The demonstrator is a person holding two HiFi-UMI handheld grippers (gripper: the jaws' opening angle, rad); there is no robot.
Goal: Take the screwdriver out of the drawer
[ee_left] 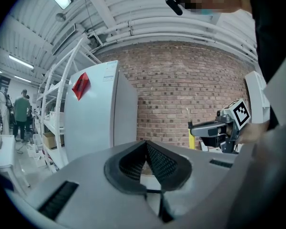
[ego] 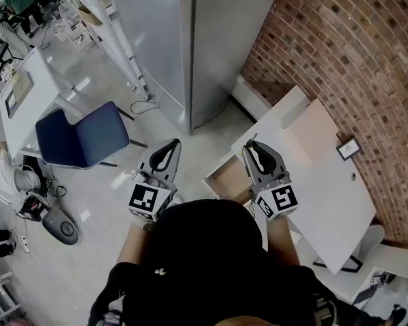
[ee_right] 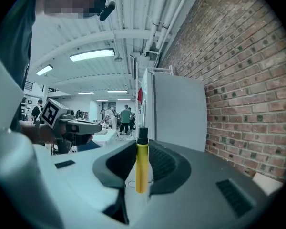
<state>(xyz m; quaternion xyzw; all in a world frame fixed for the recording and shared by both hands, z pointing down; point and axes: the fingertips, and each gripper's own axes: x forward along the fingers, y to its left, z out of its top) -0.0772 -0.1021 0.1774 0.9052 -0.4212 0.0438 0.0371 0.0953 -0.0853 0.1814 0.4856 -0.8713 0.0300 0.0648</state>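
A yellow-handled screwdriver point(ee_right: 142, 167) with a black collar stands upright between the jaws of my right gripper point(ee_right: 142, 149), which is shut on it. In the head view the right gripper point(ego: 249, 145) is raised above the open wooden drawer point(ego: 228, 177) of the white cabinet point(ego: 326, 182). My left gripper point(ego: 171, 143) is held level beside it, to the left of the drawer. Its jaws point(ee_left: 146, 145) meet at the tips with nothing between them. The left gripper view shows the right gripper point(ee_left: 200, 128) from the side, with the yellow handle point(ee_left: 191, 138) hanging below its jaws.
A brick wall point(ego: 353, 60) runs behind the cabinet, and a tall grey locker point(ego: 211, 39) stands at its far end. A blue chair point(ego: 81, 136) and a white desk point(ego: 27, 94) are on the left. A small framed object point(ego: 349, 147) lies on the cabinet top.
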